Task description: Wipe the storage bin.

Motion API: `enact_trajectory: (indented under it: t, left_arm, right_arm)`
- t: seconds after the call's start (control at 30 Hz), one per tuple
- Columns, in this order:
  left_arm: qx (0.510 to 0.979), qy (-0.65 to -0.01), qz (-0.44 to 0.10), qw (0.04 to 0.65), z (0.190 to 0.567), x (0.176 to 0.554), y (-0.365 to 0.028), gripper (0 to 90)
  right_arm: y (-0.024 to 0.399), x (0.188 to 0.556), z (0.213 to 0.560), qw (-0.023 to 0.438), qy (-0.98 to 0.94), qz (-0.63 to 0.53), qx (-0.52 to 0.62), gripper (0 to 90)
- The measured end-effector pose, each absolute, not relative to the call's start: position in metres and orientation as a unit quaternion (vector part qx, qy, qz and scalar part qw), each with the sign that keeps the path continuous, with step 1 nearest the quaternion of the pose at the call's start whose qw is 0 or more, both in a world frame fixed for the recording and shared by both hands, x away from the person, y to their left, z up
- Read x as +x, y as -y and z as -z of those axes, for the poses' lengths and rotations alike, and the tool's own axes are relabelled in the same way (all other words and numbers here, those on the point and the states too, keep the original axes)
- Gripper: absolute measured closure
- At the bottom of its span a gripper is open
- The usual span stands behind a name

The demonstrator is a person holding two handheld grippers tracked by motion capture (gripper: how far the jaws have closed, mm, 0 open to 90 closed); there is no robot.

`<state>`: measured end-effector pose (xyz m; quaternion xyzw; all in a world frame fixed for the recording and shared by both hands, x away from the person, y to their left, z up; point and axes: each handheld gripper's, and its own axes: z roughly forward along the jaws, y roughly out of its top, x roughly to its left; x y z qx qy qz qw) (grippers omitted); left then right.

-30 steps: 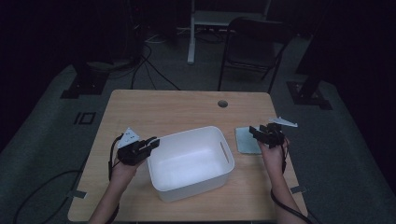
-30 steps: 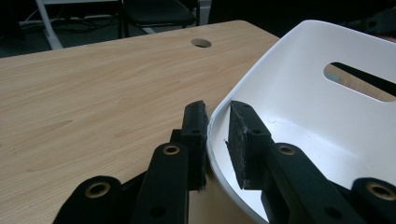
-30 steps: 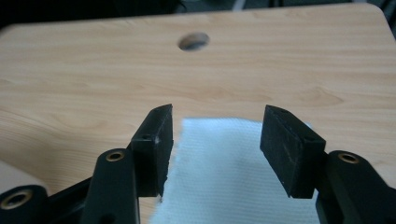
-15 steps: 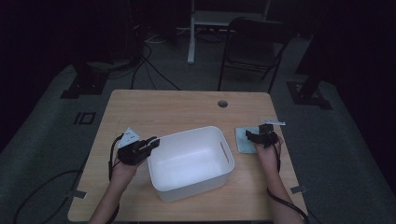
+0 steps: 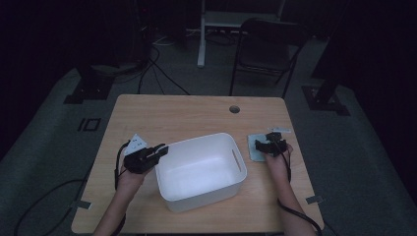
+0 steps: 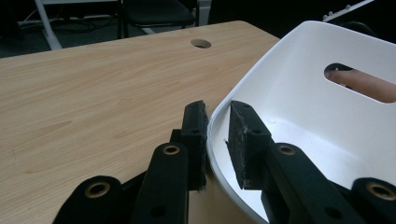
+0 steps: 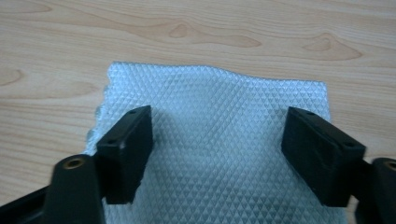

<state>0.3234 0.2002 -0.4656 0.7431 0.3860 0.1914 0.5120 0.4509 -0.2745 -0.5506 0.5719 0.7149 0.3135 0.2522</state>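
Observation:
A white plastic bin point(image 5: 196, 141) stands in the middle of the wooden table. My left gripper point(image 5: 161, 149) holds its left rim: in the left gripper view the jaws point(image 6: 217, 109) straddle the bin's wall point(image 6: 299, 93), one pad outside and one inside, closed on it. A pale quilted cloth point(image 5: 252, 152) lies flat on the table to the right of the bin. My right gripper point(image 5: 260, 145) hovers low over the cloth. Its jaws point(image 7: 217, 126) have just been opening and stand wide over the cloth point(image 7: 215, 107), gripping nothing.
A round cable hole point(image 5: 234, 108) sits near the table's far edge. A dark chair point(image 5: 268, 44) stands on the floor beyond the table. Through the bin's far handle slot a finger point(image 6: 359, 84) of the other hand shows.
The right gripper has come down and leftward onto the cloth, and its jaws have spread wider. The left gripper and the bin have stayed put.

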Motion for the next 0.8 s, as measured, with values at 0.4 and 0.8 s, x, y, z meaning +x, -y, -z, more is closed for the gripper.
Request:
enact_trajectory:
  t: [0.4,0.8]
  left_arm:
    - [0.742,-0.387,-0.190,0.513,0.466,0.325,-0.199,76.4]
    - [0.744,-0.383,-0.191,0.513,0.466,0.325,-0.199,76.5]
  right_arm:
    - [0.267,0.444,0.548,0.245,-0.731,-0.331,0.543,73.7]
    - [0.265,0.432,0.541,0.210,-0.728,-0.346,0.553,82.9]
